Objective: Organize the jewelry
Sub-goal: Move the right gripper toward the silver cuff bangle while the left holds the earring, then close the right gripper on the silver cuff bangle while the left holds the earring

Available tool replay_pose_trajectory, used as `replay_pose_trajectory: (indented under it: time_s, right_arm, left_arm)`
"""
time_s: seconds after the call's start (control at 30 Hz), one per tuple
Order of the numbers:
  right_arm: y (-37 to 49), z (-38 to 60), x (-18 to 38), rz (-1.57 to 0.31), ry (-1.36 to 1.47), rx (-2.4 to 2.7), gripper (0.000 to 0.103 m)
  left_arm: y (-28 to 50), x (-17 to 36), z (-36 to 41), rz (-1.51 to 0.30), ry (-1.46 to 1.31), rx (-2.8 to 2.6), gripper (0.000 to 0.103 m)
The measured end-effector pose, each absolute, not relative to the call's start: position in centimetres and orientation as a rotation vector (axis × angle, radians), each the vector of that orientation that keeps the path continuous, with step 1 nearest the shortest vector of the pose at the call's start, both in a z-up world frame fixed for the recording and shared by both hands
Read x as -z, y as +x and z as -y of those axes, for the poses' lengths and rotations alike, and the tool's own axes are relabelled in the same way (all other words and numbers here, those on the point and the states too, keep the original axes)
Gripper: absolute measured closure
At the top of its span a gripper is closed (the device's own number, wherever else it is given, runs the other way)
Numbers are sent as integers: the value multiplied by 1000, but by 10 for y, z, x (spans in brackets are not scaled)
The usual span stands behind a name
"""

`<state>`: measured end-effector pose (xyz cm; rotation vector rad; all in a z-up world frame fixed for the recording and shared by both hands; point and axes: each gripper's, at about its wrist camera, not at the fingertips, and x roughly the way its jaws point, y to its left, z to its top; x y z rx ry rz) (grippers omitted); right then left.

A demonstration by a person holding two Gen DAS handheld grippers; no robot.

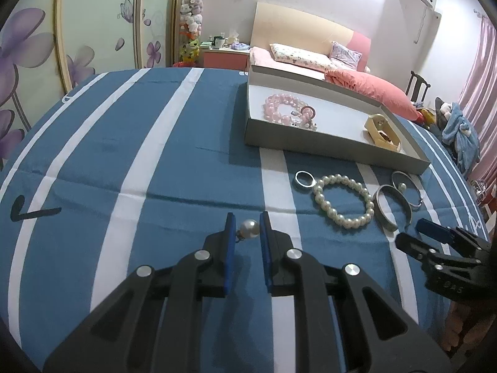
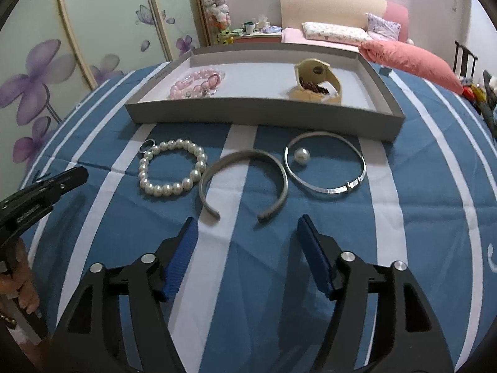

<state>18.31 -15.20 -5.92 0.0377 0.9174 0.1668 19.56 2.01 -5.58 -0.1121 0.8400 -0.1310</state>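
Note:
My left gripper (image 1: 247, 228) is shut on a pearl earring (image 1: 250, 228), held above the striped blue cloth. My right gripper (image 2: 247, 233) is open and empty, just in front of the open grey cuff bangle (image 2: 243, 183). On the cloth lie a pearl bracelet (image 2: 172, 168), a small silver ring (image 2: 146, 146) and a thin silver bangle (image 2: 326, 164) with a loose pearl earring (image 2: 302, 156) inside it. The grey tray (image 2: 264, 112) behind them holds a pink bead bracelet (image 2: 195, 84) and a cream jewelry box (image 2: 320, 82).
The blue and white striped cloth (image 1: 155, 171) covers the work surface. A bed with pink pillows (image 1: 372, 87) stands behind the tray. Wardrobe doors with purple flowers (image 2: 62, 62) are at the left.

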Motion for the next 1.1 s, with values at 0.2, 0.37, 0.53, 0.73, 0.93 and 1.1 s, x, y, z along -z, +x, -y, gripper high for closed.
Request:
replay_pose_trajectory:
  time_s: [0.2, 0.37, 0.53, 0.73, 0.93, 1.1]
  right_arm:
    - [205, 142, 59, -934, 8, -154, 34]
    - [211, 138, 59, -933, -14, -143, 34]
    - [198, 144, 59, -928, -17, -150, 35]
    - [170, 163, 59, -925, -8, -132, 35]
    - [154, 185, 59, -932, 2, -88, 35]
    - [158, 185, 58, -957, -36, -74, 34]
  left_arm:
    - [199, 56, -21, -841, -115, 137, 87]
    - [200, 57, -22, -841, -116, 134, 87]
    - [199, 57, -22, -841, -115, 132, 87]
    - [196, 55, -21, -832, -114, 139, 87]
    - [189, 47, -12, -816, -106, 162, 87]
    - [185, 44, -2, -810, -94, 179, 87]
